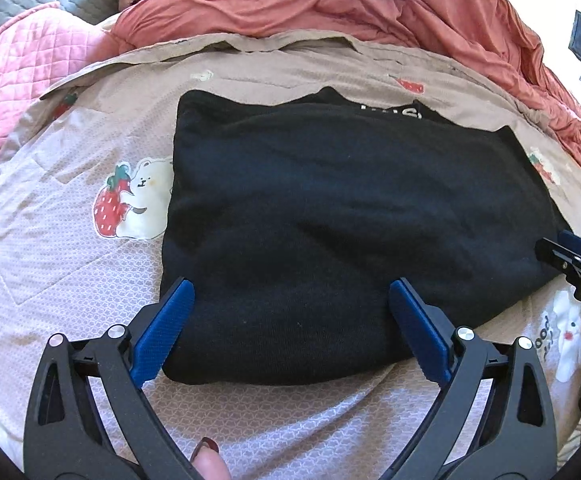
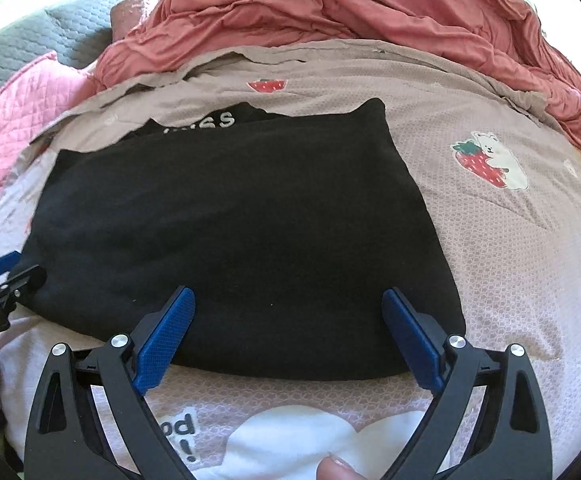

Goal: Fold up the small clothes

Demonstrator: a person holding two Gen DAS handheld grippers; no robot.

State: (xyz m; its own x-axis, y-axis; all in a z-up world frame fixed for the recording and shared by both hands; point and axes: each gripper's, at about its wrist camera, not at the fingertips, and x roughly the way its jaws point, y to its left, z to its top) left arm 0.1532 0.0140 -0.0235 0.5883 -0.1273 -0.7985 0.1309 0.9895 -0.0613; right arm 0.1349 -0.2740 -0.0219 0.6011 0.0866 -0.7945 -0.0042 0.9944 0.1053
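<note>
Folded black garment [image 1: 330, 216] lies flat on strawberry-print bedspread [image 1: 70, 280], its near edge between the wide-spread jaws of both left gripper [image 1: 290, 292] and right gripper [image 2: 288, 300]. Rumpled red quilt [image 1: 350, 4] heaped beyond; pink quilted pillow [image 1: 22, 80] off left.

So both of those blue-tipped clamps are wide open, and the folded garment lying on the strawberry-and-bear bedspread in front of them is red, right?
Not quite: the folded garment is black, not red, as both wrist views show. The red fabric is the rumpled blanket behind it. The rest holds: the left gripper and right gripper are both wide open, and the garment lies on the strawberry-and-bear bedspread.
</note>
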